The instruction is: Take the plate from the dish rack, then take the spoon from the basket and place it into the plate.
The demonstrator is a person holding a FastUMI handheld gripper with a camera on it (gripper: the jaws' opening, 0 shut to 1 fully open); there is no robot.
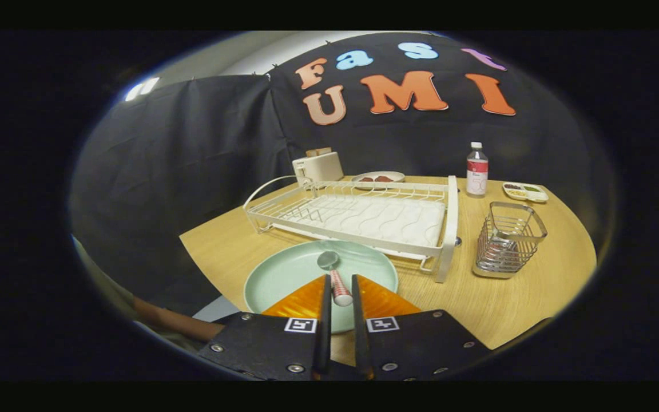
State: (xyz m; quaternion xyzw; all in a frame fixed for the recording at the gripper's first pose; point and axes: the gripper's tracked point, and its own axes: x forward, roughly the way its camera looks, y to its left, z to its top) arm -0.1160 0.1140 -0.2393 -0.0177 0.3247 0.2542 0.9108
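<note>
Your gripper held spoon by handle, fingers closed on both sides. Spoon pointed straight ahead along fingers, bowl forward, over plate. Plate sat on table, just before dish rack; basket off right. Likely release next.

no text can be read on the things on the desk. the bottle near the desk's far edge carries a label, too small and blurred to make out. each side of the tongs bears a square black-and-white marker, a pattern without letters.
</note>
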